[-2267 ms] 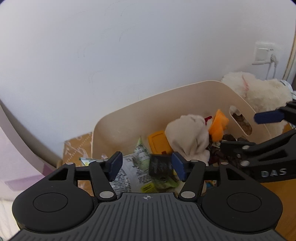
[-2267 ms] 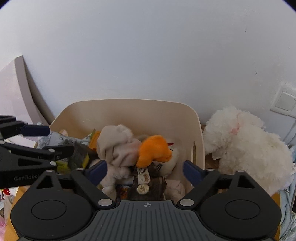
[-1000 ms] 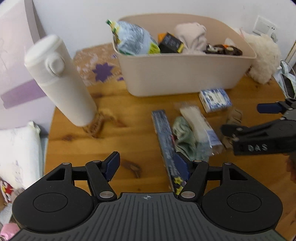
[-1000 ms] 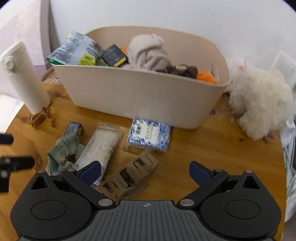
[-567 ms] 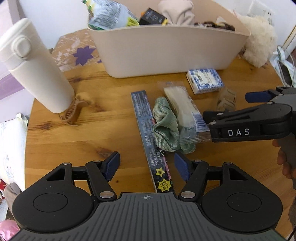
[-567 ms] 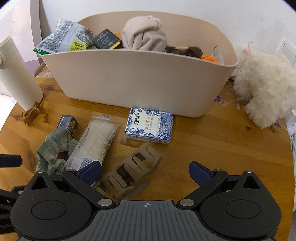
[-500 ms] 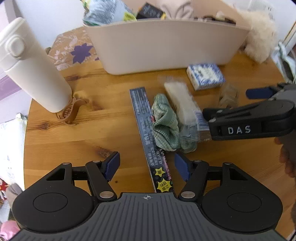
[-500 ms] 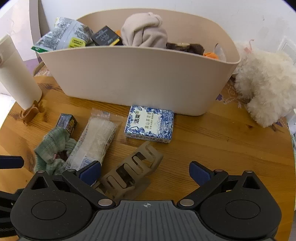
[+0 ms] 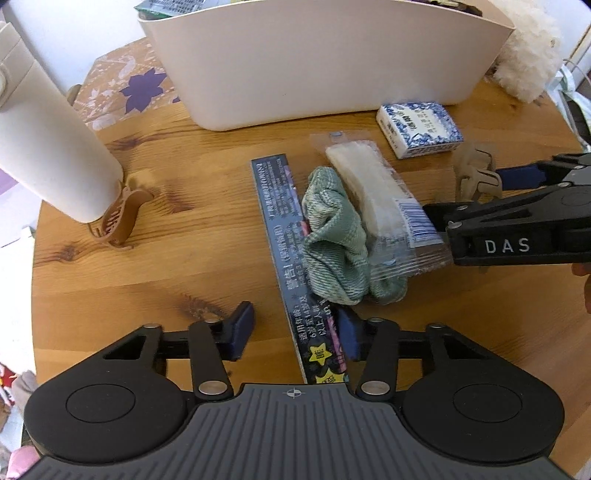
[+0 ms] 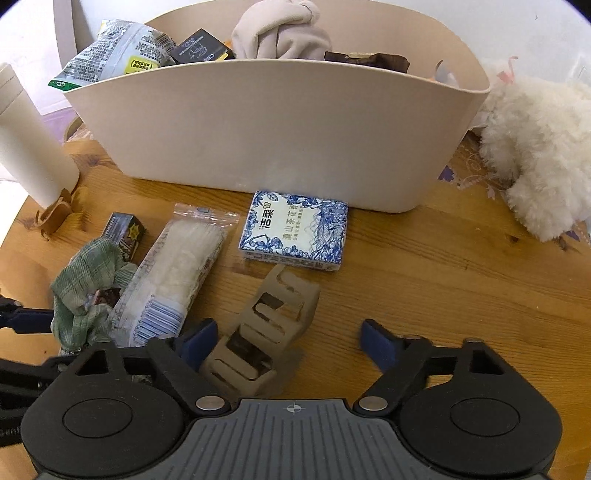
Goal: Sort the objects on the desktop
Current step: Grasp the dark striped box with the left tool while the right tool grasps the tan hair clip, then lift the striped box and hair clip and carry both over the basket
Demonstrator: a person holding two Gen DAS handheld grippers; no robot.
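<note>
The beige bin (image 10: 273,140) stands at the back of the wooden surface (image 10: 424,280), holding a snack bag (image 10: 110,55), a black box (image 10: 199,48), a bundled beige cloth (image 10: 280,35) and a brown item (unclear what); before it lie a blue-and-white tissue pack (image 10: 295,230), a clear-wrapped white packet (image 10: 177,273), a green cloth (image 9: 334,236), a long dark box (image 9: 295,258) and a tan hair claw (image 10: 262,332); the left gripper (image 9: 293,332) hovers low, fingers spread, straddling the dark box's near end; the right gripper (image 10: 286,341) hangs over the claw, fingers wide apart, holding nothing.
</note>
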